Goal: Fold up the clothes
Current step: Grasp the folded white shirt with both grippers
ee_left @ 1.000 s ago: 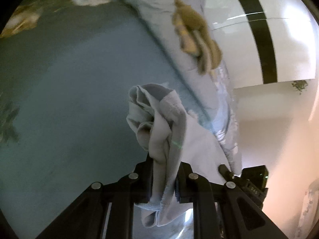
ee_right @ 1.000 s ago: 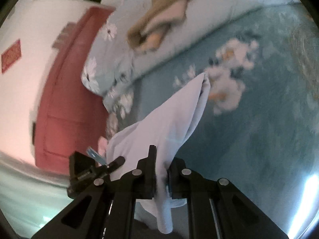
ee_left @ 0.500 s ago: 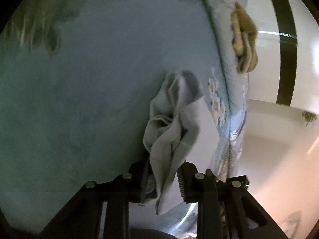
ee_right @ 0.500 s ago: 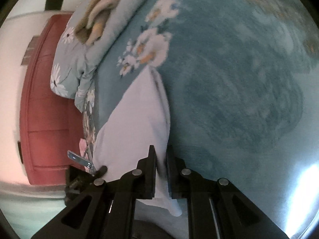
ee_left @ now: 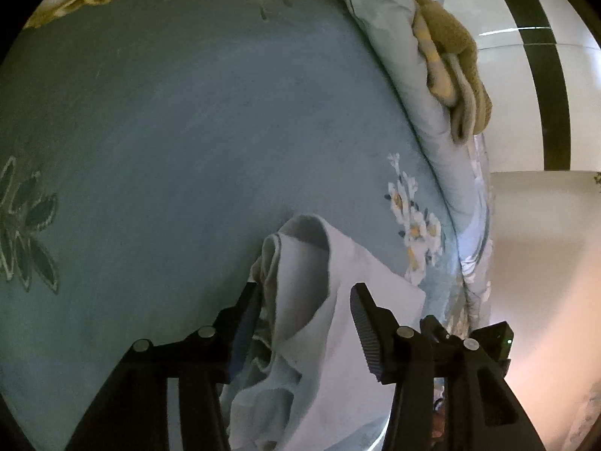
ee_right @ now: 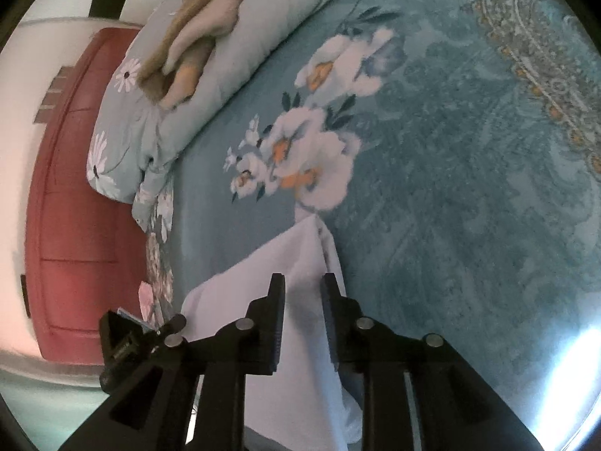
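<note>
A pale grey-white garment lies bunched on the teal flowered bedspread near the bed's edge. My left gripper is open, its fingers standing either side of a raised fold of the cloth without pinching it. In the right wrist view the same garment spreads flat, one corner pointing at the white flower print. My right gripper is open just above it, with cloth showing in the gap. Each view catches part of the other gripper at the bed's edge.
A rolled light-blue floral duvet runs along the head of the bed, with a brown and tan garment on top. Beyond the edge stand a red cabinet and a white wall with a black stripe.
Both grippers held the garment shut a second ago. They lowered it onto the bedspread and opened; the cloth now rests on the bed.
</note>
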`<state>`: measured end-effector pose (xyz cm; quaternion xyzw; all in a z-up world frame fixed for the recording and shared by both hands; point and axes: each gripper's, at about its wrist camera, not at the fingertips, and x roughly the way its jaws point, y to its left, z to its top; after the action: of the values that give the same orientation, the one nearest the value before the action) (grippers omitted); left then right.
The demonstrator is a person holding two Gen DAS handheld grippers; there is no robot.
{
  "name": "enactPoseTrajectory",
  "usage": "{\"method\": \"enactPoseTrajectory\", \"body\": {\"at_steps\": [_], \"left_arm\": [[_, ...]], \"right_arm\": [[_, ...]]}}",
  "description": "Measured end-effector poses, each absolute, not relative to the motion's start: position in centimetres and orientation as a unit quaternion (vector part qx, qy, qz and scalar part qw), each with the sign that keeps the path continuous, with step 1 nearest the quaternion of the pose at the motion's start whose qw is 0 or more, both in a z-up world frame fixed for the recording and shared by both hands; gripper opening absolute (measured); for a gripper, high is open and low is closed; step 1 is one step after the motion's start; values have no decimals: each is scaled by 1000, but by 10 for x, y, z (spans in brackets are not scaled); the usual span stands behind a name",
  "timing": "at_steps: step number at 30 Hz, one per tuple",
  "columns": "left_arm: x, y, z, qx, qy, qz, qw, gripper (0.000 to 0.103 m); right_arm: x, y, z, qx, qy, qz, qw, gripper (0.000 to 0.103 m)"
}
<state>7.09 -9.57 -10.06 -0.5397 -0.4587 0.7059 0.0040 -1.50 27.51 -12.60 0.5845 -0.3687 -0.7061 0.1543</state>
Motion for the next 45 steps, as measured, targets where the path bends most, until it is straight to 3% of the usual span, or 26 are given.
{"method": "enactPoseTrajectory", "body": {"at_steps": [2, 3, 5, 11, 13, 15, 16, 18, 19, 20, 25, 29, 37, 40, 42, 45], "left_arm": [[72, -97, -99, -540, -454, 709, -7, 20], [74, -99, -100, -542, -452, 709, -11, 17], [75, -98, -104, -544, -449, 708, -17, 16], [78, -99, -109, -540, -463, 703, -16, 17], [82, -100, -102, -535, -467, 704, 4, 20], [89, -102, -95, -533, -473, 702, 18, 44], [92, -102, -92, -530, -475, 702, 23, 51], [104, -105, -88, -524, -481, 702, 21, 71], [109, -105, -89, -527, -484, 699, 18, 73], [113, -103, -92, -531, -487, 693, 17, 74], [122, -86, -113, -562, -490, 665, 27, 75], [116, -71, -113, -567, -477, 669, 51, 82], [112, -59, -116, -558, -498, 660, 72, 82], [115, -60, -116, -556, -499, 662, 65, 71], [117, -59, -117, -562, -493, 662, 54, 43], [120, -57, -117, -570, -486, 661, 37, 23]], "right_arm": [[-15, 275, -126, 584, -370, -706, 156, 21], [-14, 274, -126, 586, -362, -708, 156, 19], [-13, 273, -125, 589, -347, -713, 156, 6], [-8, 279, -129, 599, -342, -710, 141, 6], [-4, 282, -120, 589, -348, -712, 156, 7], [1, 283, -114, 586, -347, -714, 163, 7], [5, 285, -113, 586, -347, -713, 165, 8], [15, 289, -110, 585, -349, -712, 166, 23], [20, 292, -111, 584, -355, -711, 166, 37], [26, 294, -113, 582, -361, -709, 167, 41], [42, 298, -132, 590, -393, -687, 162, 41], [42, 289, -141, 583, -426, -670, 174, 41], [34, 263, -139, 581, -422, -667, 198, 41], [33, 259, -138, 580, -420, -667, 203, 28], [33, 259, -136, 586, -412, -670, 193, 16], [35, 259, -129, 593, -403, -671, 189, 10]]}}
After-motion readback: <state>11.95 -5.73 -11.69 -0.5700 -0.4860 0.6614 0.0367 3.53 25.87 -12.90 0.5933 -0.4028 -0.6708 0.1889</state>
